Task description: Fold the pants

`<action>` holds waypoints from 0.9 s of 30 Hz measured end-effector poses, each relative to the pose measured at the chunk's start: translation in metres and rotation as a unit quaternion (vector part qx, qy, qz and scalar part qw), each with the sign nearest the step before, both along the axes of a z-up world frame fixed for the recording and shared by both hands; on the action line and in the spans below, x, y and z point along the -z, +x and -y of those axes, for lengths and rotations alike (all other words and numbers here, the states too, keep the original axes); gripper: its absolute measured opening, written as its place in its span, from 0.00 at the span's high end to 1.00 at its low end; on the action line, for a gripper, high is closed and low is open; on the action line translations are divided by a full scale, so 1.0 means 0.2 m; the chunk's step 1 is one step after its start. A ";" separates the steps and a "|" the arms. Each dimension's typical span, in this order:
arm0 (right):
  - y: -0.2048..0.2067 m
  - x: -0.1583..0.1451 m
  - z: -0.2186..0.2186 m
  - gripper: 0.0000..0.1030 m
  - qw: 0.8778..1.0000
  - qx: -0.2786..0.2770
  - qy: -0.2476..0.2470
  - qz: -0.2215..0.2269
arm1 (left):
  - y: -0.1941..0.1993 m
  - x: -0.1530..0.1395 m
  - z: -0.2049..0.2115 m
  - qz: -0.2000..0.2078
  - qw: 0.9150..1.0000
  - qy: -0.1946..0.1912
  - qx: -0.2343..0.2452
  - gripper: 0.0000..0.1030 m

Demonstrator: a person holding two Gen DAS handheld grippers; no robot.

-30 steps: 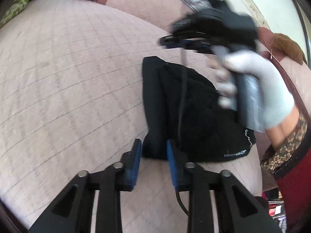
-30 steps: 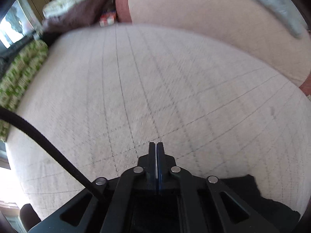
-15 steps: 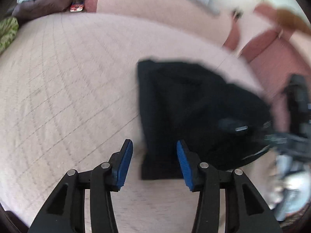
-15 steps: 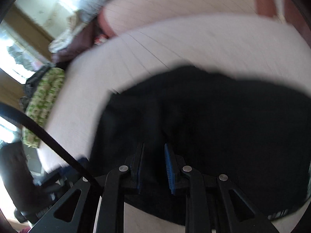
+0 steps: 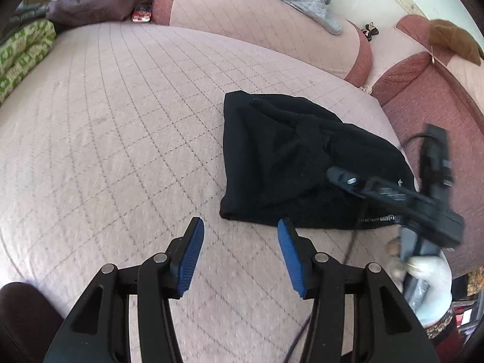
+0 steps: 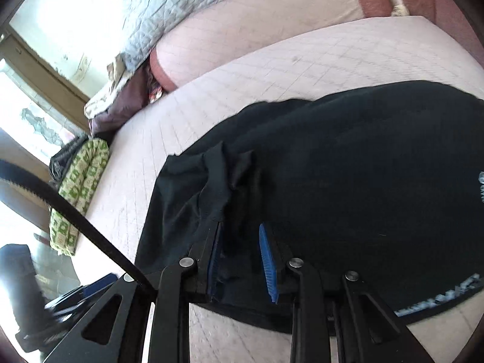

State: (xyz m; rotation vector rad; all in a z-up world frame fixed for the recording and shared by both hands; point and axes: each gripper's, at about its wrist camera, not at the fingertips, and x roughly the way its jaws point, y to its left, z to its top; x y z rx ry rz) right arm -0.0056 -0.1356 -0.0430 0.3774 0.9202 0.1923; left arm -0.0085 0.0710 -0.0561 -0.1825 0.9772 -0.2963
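The black pants (image 5: 290,163) lay in a compact bundle on the quilted pink cushion (image 5: 121,127), near its right edge. A second before, the left gripper (image 5: 240,255) had stood narrow right at the bundle's near corner; now its blue pads were spread wide, holding nothing, just short of the cloth. The right gripper (image 6: 240,261), pressed shut over bare cushion a second earlier, had swung across and opened partway above the pants. That suggested the fold was nearly done, with only tidying or one last tuck left. The left view showed the whole bundle, its printed waistband along the near right edge, and the gloved hand (image 5: 429,287) carrying the other tool. The right view alone showed loose wrinkled folds (image 6: 211,187) just ahead of its pads, cloth reaching between them without being pinched.
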 end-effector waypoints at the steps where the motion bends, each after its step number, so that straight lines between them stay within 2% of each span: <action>1: 0.00 0.01 0.00 0.73 1.000 0.002 -0.007 -0.002 | -0.02 -0.03 0.01 0.009 1.000 0.011 0.001 0.52; 2: -0.02 0.00 0.01 0.73 1.000 0.008 -0.010 0.003 | -0.04 -0.05 0.02 0.019 1.000 0.020 0.002 0.51; 4: -0.07 -0.04 0.03 0.73 0.998 0.027 -0.053 0.014 | -0.07 -0.11 0.04 0.047 0.998 0.038 0.001 0.44; 7: -0.24 -0.18 0.08 0.71 0.987 0.063 -0.123 0.079 | -0.10 -0.19 0.09 0.083 0.995 0.057 0.003 0.41; 8: -0.30 -0.23 0.11 0.65 0.981 0.083 -0.145 0.100 | -0.10 -0.20 0.11 0.089 0.994 0.059 0.006 0.41; 10: -0.46 -0.33 0.20 0.34 0.958 0.147 -0.181 0.164 | -0.11 -0.24 0.16 0.100 0.993 0.062 0.017 0.40; 11: -0.53 -0.36 0.25 0.05 0.947 0.187 -0.183 0.189 | -0.11 -0.25 0.19 0.102 0.993 0.058 0.025 0.40; 12: -0.57 -0.38 0.30 0.00 0.942 0.213 -0.174 0.193 | -0.10 -0.26 0.22 0.101 0.993 0.055 0.031 0.40; 14: -0.58 -0.34 0.48 0.02 0.965 0.206 -0.077 0.144 | -0.09 -0.27 0.27 0.097 0.993 0.050 0.045 0.40; 15: -0.59 -0.29 0.57 0.13 0.972 0.202 -0.017 0.123 | -0.07 -0.27 0.30 0.094 0.993 0.052 0.053 0.40; 17: -0.62 -0.24 0.66 0.23 0.966 0.234 -0.001 0.112 | -0.06 -0.27 0.36 0.092 0.992 0.058 0.062 0.40; 18: -0.63 -0.21 0.70 0.23 0.961 0.257 -0.006 0.100 | -0.06 -0.27 0.39 0.092 0.992 0.062 0.065 0.40; 20: -0.63 -0.17 0.76 0.28 0.957 0.272 0.031 0.091 | -0.06 -0.28 0.45 0.095 0.990 0.072 0.074 0.40; 22: -0.64 -0.15 0.81 0.28 0.956 0.273 0.064 0.089 | -0.06 -0.28 0.49 0.096 0.989 0.080 0.080 0.40; 27: -0.60 -0.11 0.85 0.28 0.955 0.269 0.096 0.079 | -0.09 -0.25 0.59 0.101 0.983 0.118 0.094 0.40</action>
